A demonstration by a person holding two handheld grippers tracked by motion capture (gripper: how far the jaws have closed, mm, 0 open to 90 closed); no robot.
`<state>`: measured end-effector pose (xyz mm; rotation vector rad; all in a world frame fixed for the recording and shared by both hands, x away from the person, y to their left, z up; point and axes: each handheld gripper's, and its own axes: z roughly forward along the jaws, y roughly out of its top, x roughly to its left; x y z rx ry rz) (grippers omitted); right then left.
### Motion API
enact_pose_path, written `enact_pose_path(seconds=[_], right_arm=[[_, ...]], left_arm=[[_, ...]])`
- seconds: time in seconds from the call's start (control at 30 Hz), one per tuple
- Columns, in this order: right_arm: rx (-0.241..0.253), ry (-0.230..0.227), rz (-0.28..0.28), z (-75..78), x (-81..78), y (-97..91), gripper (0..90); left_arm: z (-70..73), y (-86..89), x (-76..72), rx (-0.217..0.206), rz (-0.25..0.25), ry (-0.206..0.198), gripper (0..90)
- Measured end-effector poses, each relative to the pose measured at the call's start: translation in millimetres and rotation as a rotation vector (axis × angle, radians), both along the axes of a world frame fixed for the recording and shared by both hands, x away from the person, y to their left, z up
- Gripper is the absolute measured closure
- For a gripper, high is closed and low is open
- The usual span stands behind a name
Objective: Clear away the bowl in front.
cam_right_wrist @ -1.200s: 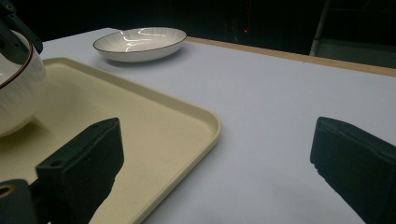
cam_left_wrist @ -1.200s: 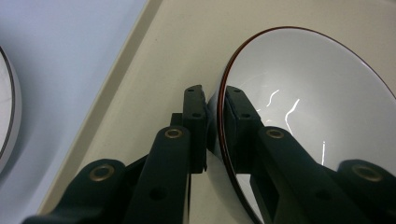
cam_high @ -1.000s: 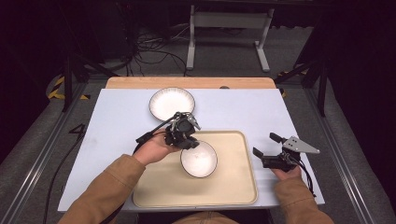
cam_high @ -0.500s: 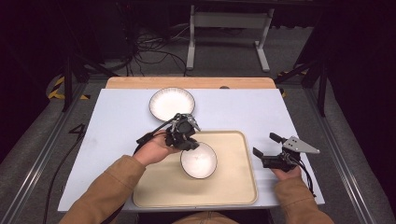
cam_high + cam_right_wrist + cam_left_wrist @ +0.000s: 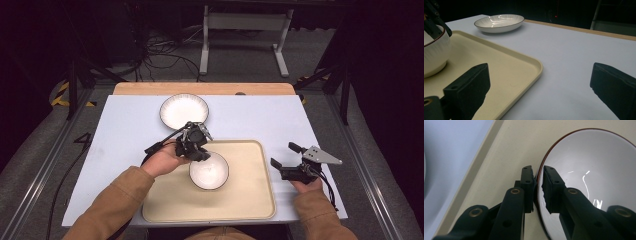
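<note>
Here the left tool [image 5: 196, 150] pinches the rim of the white bowl [image 5: 209, 170], one pad inside and one outside; the bowl sits on the cream tray [image 5: 250, 195] near the table's front edge. Beside the tray's right edge, the right tool [image 5: 284, 156] hovers wide open, gripping nothing.

One overhead view, two cameras riding your grippers.
From above you look forward and down on the table [image 5: 120, 130]; your left camera sits close against the bowl [image 5: 589, 170]; your right looks low across the tray [image 5: 506, 67], sharing that bowl [image 5: 434, 55].
</note>
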<state>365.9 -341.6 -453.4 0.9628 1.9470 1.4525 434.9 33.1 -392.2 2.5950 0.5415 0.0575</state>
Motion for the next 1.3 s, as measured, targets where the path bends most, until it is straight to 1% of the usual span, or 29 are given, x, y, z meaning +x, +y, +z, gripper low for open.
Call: enact_pose_path(seconds=[0.07,0.2,0.23,0.3,0.33,0.37,0.4,0.47,0.57,0.6,0.67,0.73,0.83,0.87,0.93,0.97,1.0,1.03,1.07,1.1,1.13,1.2,1.23,1.3], right_arm=[[0.0,0.0,0.0,0.0,0.1,0.0,3.2],[0.0,0.0,0.0,0.0,0.1,0.0,3.2],[0.0,0.001,0.0,0.0,0.0,0.0,3.2],[-0.001,0.001,0.0,0.0,0.1,0.0,3.2],[-0.001,0.001,0.0,0.0,0.1,0.0,3.2],[-0.001,0.001,0.0,0.0,0.1,0.0,3.2],[0.0,0.001,0.0,0.0,0.1,0.0,3.2],[-0.001,0.002,0.001,0.1,0.1,0.0,3.2],[0.0,0.004,0.002,0.1,0.2,0.1,3.2],[0.0,0.004,0.003,0.1,0.2,0.0,3.2],[-0.002,0.004,0.002,-0.1,0.5,0.0,3.2],[-0.002,0.01,0.002,0.0,0.8,0.1,3.2],[-0.003,0.01,0.005,-0.1,1.1,0.0,3.2],[-0.003,0.01,0.006,-0.1,1.1,0.0,3.2],[-0.008,0.007,0.007,0.0,1.3,0.1,3.2],[-0.01,0.008,0.01,0.0,1.3,0.4,3.2],[-0.01,0.008,0.01,0.0,1.3,0.4,3.2],[-0.01,0.009,0.011,0.0,1.4,0.4,3.2],[-0.009,0.012,0.01,0.0,1.4,0.6,3.2],[-0.01,0.013,0.012,0.0,1.5,0.7,3.3],[-0.01,0.013,0.012,0.0,1.5,0.7,3.3],[-0.012,0.019,0.015,0.0,1.6,1.0,3.3],[-0.012,0.019,0.015,0.0,1.6,1.0,3.3],[-0.013,0.018,0.017,0.1,2.0,1.0,3.4]], left_arm=[[0.0,0.4,0.5,0.011,0.002,0.001,79.3],[-1.2,1.4,2.0,0.012,0.013,-0.009,78.3],[-0.4,2.1,2.8,0.015,0.011,0.0,78.2],[0.1,2.5,2.7,-0.002,0.017,-0.002,78.1],[0.1,2.5,2.7,-0.002,0.017,-0.002,77.7],[1.0,2.7,2.8,-0.01,0.012,-0.005,77.7],[1.3,2.5,2.3,-0.017,0.017,-0.008,74.7],[3.8,2.4,1.5,-0.009,0.011,-0.01,70.4],[7.0,2.7,-1.7,-0.036,0.018,-0.028,64.7],[9.8,3.4,-3.0,-0.047,0.016,-0.033,62.3],[14.8,4.7,-5.9,-0.056,0.015,-0.039,57.6],[18.8,5.7,-9.5,-0.066,0.006,-0.049,56.0],[23.6,8.1,-15.3,-0.082,-0.015,-0.057,48.1],[25.7,9.7,-17.8,-0.101,-0.021,-0.058,45.5],[27.4,11.1,-19.4,-0.108,-0.022,-0.06,40.6],[30.0,14.0,-22.4,-0.125,-0.018,-0.06,38.7],[30.0,14.0,-22.4,-0.125,-0.018,-0.06,37.0],[31.3,16.0,-24.1,-0.14,-0.014,-0.063,37.0],[32.4,17.5,-24.7,-0.147,-0.012,-0.067,34.3],[35.2,22.0,-27.6,-0.169,0.001,-0.054,31.2],[35.2,22.0,-27.6,-0.169,0.001,-0.054,29.5],[38.5,29.0,-32.9,-0.187,0.006,-0.072,25.8],[38.5,29.0,-32.9,-0.187,0.006,-0.072,24.1],[40.7,35.1,-37.8,-0.194,0.008,-0.083,22.6]])
